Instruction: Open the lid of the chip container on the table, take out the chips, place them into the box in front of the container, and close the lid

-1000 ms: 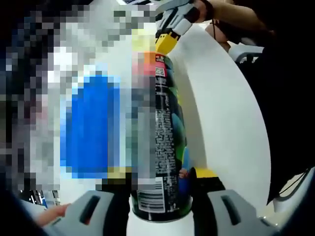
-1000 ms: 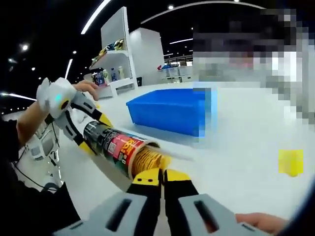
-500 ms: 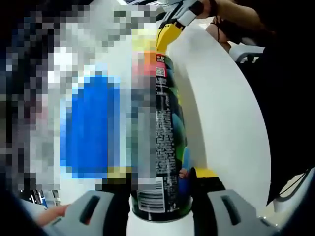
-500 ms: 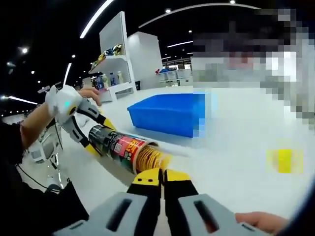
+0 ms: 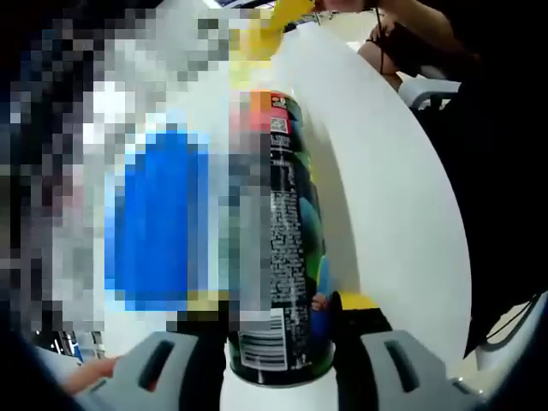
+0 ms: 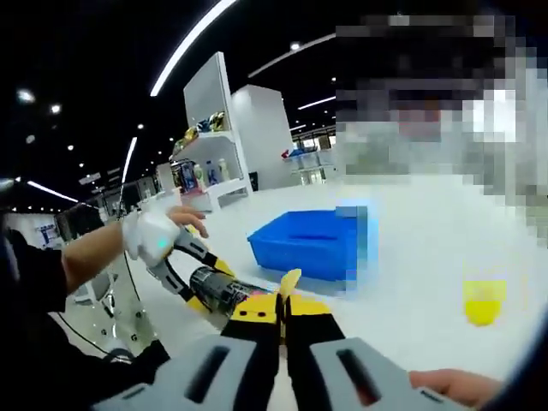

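Both grippers grip — left (image 6: 199,276) clamps the can (image 5: 287,248), right (image 6: 284,301) pinches a chip (image 6: 289,281)

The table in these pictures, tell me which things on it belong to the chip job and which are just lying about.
Part of the job:
- chip container, lying on its side, clamped by the left hand-held gripper
- chip, pinched in the right hand-held gripper
- blue box
- yellow lid, off the container, on the table

Just lying about:
- shelves with goods beyond the table

White table (image 6: 411,257) bearing a blue box (image 6: 312,244), a yellow lid (image 6: 484,301) lying well apart from it, and the chip container (image 5: 287,240) lying sideways.
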Demonstrator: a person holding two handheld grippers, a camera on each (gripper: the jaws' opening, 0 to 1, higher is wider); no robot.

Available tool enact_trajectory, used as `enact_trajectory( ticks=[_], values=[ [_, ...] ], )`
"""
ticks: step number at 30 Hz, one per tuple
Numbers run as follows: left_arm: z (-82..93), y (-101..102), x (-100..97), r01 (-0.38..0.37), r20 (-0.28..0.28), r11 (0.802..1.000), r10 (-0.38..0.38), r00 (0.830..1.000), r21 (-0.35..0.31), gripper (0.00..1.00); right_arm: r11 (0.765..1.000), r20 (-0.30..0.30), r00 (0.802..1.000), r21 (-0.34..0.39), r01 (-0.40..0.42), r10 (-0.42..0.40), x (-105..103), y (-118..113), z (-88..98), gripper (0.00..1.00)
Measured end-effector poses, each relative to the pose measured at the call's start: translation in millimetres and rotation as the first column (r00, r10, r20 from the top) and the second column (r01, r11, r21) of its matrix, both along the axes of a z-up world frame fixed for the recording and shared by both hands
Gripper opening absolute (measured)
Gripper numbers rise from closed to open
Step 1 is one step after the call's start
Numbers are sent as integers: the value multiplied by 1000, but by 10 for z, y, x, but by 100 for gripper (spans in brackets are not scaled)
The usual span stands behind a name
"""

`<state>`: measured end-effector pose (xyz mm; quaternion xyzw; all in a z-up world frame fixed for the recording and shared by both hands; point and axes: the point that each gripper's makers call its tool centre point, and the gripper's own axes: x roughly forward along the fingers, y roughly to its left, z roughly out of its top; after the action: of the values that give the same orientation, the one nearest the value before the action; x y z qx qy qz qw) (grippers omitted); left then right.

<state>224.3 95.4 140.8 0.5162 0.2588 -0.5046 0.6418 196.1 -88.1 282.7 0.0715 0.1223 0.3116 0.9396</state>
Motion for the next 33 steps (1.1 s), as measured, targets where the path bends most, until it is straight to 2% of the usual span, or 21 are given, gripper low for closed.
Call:
enact_trajectory(
  ticks=[3,8,14,18,24,29,33],
  values=[
    [0,-1,0,0,0,1000,0,1000,1,49,999,72,997,32,-24,22,-31,38,420,1],
    [0,-2,2,-1,-1,1000,1,1000,2,49,999,218,975,8,-53,50,-99,120,1160,1],
    [-3,-6,0,-5,-4,1000,5,1000,9,49,997,300,951,-11,-77,77,-107,247,1716,1],
    [-6,-6,0,-7,-7,1000,8,1000,19,49,997,344,935,-39,-72,81,-26,343,1997,1],
    [-7,-5,-1,-7,-11,1000,7,1000,18,49,995,358,929,-81,-63,88,220,482,2228,1],
    [-8,-4,1,-8,-18,1000,9,1000,16,49,991,343,935,-126,-48,89,463,600,2225,1],
    [-10,-3,1,-9,-21,1000,9,1000,20,49,987,312,947,-159,-29,78,759,686,2132,1]
  ],
)
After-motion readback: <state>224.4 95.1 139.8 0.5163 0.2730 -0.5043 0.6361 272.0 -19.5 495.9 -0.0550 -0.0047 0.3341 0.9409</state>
